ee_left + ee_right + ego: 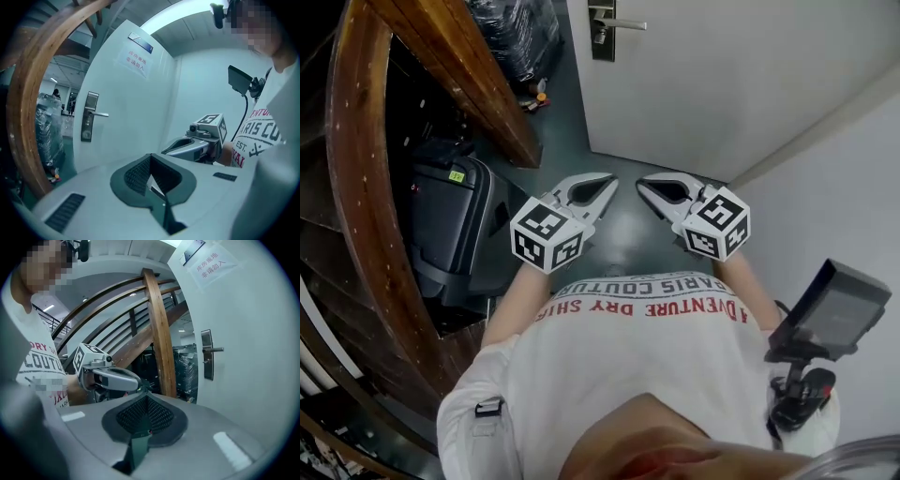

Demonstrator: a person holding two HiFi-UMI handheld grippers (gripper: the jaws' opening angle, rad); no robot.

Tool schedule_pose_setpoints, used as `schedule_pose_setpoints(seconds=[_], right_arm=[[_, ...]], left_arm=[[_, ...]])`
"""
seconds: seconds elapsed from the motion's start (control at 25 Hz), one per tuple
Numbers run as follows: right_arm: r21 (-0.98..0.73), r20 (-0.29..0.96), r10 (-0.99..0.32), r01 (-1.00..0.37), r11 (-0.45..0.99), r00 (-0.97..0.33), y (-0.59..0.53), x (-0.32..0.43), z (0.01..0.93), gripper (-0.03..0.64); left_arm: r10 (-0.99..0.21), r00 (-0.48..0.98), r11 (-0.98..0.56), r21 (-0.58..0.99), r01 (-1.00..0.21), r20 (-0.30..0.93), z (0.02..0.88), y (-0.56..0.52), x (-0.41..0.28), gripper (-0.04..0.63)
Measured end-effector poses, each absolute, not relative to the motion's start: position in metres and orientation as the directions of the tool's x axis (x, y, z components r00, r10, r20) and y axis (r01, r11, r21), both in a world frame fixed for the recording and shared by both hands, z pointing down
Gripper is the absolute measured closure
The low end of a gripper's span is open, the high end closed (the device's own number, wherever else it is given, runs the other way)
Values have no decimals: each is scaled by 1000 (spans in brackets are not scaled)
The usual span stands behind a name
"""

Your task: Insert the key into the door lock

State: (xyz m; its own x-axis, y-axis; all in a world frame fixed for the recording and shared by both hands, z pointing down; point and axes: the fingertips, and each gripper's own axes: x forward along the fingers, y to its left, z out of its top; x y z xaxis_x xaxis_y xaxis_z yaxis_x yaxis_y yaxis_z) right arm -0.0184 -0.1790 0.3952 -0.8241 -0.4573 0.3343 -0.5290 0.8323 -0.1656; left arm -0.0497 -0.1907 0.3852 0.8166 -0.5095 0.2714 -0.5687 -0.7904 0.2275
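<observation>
Clenched on nothing that shows, the grey-padded right gripper [146,397] points toward the tall white door [253,357]. At its nine o'clock the matching left gripper [150,157] is likewise drawn together, with a pale sliver between its pads. Whether that is the key I cannot tell. At twelve o'clock, well apart, hangs the dark metal lock plate with lever handle [603,33]. My worry is that a thin, loosely pinched key could twist, skate off the plate or drop.

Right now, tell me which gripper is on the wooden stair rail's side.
The left gripper, nearer the wooden stair rail; the right gripper is on the white wall's side.
</observation>
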Motion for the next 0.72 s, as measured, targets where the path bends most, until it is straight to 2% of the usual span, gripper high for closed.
schedule_pose_setpoints(seconds=[0.2, 0.4, 0.72], right_arm=[[-175, 319, -467, -535, 826, -825, -89, 15, 407, 615], [-171, 289, -492, -550, 817, -821, 37, 48, 404, 615], [-137, 224, -492, -526, 839, -842, 194, 71, 367, 615]], left_arm=[[-473, 828, -817, 202, -540, 301, 404, -103, -7, 594], [-410, 850, -866, 150, -476, 333, 403, 36, 41, 594], [-454, 834, -839, 166, -519, 313, 378, 193, 60, 594]])
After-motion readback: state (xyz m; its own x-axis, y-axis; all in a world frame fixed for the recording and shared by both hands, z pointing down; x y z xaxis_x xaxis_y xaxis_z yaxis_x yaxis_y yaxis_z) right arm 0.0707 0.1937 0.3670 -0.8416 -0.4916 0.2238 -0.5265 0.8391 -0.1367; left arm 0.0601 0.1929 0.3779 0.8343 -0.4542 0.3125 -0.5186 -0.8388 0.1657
